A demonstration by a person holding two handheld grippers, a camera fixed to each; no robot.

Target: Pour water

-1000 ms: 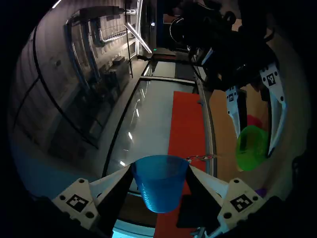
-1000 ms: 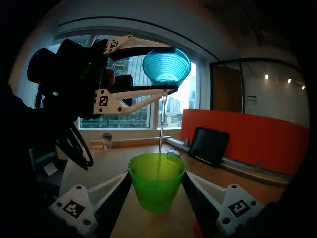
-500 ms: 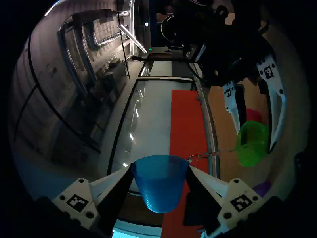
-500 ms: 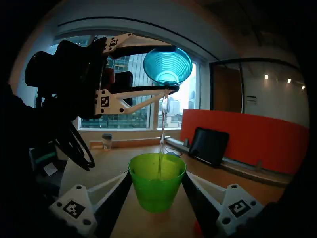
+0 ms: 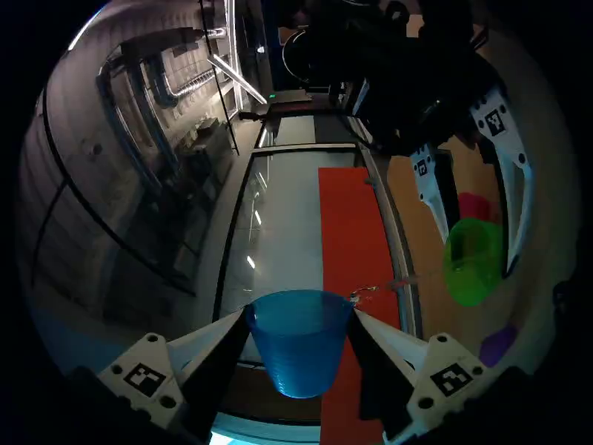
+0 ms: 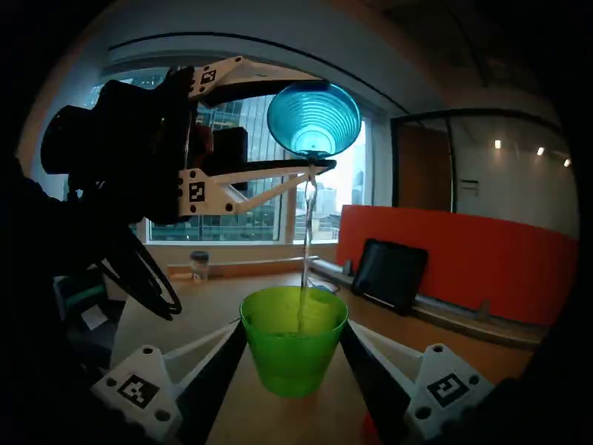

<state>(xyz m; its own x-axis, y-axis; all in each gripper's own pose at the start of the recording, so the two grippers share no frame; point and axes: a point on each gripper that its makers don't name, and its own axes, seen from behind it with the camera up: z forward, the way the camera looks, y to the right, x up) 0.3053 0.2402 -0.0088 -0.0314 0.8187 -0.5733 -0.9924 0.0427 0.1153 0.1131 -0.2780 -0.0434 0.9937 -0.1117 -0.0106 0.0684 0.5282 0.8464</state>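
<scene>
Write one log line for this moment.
pouring | left gripper: holds tipped blue cup | right gripper: holds upright green cup | water: streaming into green cup

a wide window (image 6: 244, 222) looks out on tall city buildings in pale daylight. below it lies a wooden tabletop (image 6: 215, 300), with a lidded cup (image 6: 199, 263) near the sill. at the right, a dark panel (image 6: 389, 274) leans against an orange partition (image 6: 482, 252). above that, small ceiling lights (image 6: 498, 143) glow behind a glass wall (image 6: 474, 178).
</scene>
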